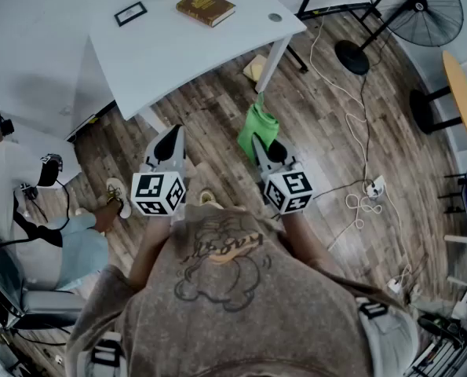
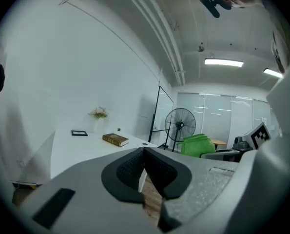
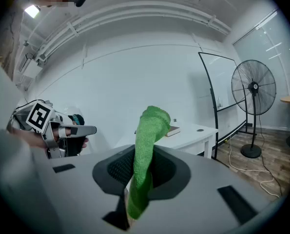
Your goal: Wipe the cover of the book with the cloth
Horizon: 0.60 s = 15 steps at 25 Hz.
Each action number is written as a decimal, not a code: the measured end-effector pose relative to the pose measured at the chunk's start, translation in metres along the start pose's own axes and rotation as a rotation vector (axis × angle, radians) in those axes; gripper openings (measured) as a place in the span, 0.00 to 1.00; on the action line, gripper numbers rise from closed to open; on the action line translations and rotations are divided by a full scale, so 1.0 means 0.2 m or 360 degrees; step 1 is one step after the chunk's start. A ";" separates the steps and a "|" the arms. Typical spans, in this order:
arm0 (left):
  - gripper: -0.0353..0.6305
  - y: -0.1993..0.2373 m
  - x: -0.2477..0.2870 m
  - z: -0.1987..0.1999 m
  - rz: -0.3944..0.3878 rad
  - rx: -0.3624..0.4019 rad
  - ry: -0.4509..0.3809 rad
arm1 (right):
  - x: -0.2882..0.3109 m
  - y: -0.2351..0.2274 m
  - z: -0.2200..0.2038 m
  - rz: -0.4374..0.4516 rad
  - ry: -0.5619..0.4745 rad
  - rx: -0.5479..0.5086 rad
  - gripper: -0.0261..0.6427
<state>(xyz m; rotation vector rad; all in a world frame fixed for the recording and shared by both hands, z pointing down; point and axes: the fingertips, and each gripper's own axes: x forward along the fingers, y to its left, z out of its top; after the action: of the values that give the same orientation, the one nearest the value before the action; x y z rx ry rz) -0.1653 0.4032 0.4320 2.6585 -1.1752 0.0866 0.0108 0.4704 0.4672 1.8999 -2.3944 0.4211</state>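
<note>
A brown book [image 1: 206, 7] lies flat on the white table [image 1: 155, 53] at the far side; it also shows in the left gripper view as the book [image 2: 115, 140] and, partly hidden by cloth, as the book [image 3: 173, 130]. My right gripper [image 1: 258, 141] is shut on a green cloth [image 1: 257, 131], which stands up between its jaws as the cloth [image 3: 147, 155]. My left gripper [image 1: 173, 140] is shut with nothing in it, its pads [image 2: 135, 172] pressed together. Both grippers hang over the wooden floor, short of the table.
A small black frame [image 1: 130, 13] lies on the table left of the book. A standing fan [image 1: 410, 10] and cables [image 1: 363, 199] are to the right, with a round wooden table [image 1: 462, 93]. A seated person [image 1: 29, 210] is at the left.
</note>
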 end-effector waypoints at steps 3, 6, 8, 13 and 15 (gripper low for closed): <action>0.06 0.00 0.01 -0.01 -0.0001 -0.0013 0.0009 | 0.01 0.00 0.00 0.0003 0.0007 0.0007 0.13; 0.06 0.01 0.00 0.00 -0.0007 -0.0019 0.0019 | 0.02 0.02 0.00 0.0005 -0.0001 0.0039 0.12; 0.06 0.04 0.01 0.00 -0.0014 -0.0020 0.0021 | 0.05 0.02 0.00 -0.0002 -0.0001 0.0050 0.12; 0.06 0.12 0.05 -0.03 -0.0055 -0.0019 0.0032 | 0.13 0.04 -0.06 -0.0028 0.0032 0.0048 0.13; 0.06 0.17 0.06 -0.03 -0.0071 -0.0010 0.0033 | 0.17 0.07 -0.07 -0.0038 0.0038 0.0047 0.13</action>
<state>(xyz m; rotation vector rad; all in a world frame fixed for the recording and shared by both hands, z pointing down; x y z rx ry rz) -0.1813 0.3737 0.4460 2.6703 -1.1071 0.1025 -0.0124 0.4437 0.4849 1.9219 -2.3615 0.4774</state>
